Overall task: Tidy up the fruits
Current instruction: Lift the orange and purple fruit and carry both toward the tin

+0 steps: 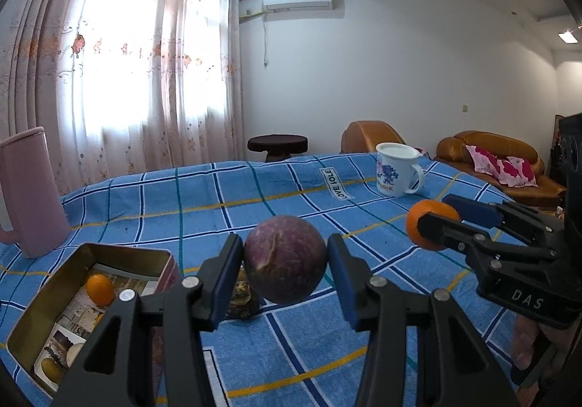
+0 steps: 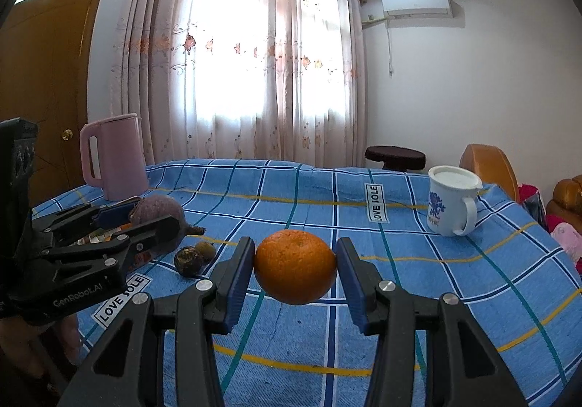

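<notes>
So you've got a fruit in each claw and both are up off the cloth [image 2: 418,283]: the left gripper [image 1: 285,263] is clamped on the purple fruit [image 1: 284,259], the right gripper [image 2: 295,267] is clamped on the orange [image 2: 295,266]. Each one sits dead centre between the blue pads, pinched at its widest part, so the grip looks solid to me. The tin [image 1: 40,312] is down at the left gripper's lower left, open, with a small orange [image 1: 99,289] already inside, so I'd guess that's where these go. My tip: drop the purple one first since it's nearest, lower it right into the tin before letting go so it doesn't bounce out, and keep clear of the rim. Then swing the orange across, watching you don't knock the two little dark fruits [image 2: 189,260] sitting on the cloth beside the tin.
</notes>
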### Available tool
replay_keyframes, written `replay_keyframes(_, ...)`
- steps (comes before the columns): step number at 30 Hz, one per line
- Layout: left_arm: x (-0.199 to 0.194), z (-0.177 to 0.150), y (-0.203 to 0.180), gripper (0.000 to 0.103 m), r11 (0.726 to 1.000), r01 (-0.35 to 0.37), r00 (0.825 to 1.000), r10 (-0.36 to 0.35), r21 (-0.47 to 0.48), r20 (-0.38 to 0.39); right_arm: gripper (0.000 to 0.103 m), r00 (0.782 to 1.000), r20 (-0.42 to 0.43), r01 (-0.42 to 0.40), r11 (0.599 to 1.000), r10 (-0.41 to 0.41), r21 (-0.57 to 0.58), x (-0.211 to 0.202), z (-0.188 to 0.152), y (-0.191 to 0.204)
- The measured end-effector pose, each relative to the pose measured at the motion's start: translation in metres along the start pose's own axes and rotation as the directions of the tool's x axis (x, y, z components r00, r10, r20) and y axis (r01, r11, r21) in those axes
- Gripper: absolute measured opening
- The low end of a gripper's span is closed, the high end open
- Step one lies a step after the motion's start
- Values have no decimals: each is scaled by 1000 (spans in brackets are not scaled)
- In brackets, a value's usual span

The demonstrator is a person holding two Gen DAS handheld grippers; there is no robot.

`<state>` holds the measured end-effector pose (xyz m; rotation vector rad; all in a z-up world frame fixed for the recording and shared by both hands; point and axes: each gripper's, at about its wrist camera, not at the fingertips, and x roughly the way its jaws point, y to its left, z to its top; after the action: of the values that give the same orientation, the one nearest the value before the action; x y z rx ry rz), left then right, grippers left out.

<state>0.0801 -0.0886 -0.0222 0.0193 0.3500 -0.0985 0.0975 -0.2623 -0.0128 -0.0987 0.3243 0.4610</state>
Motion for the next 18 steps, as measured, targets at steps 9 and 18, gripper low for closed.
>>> replay_keyframes(9,-6,-1,25,50,999,-20,1000,19,-47,-13,48,998,-26,-50,998,49,-41,15,6,23)
replay_keyframes(18,-23,1,80,50,987,-95,995,94,-129,-14,48,985,-35,-169,981,167,-90,36,26,74)
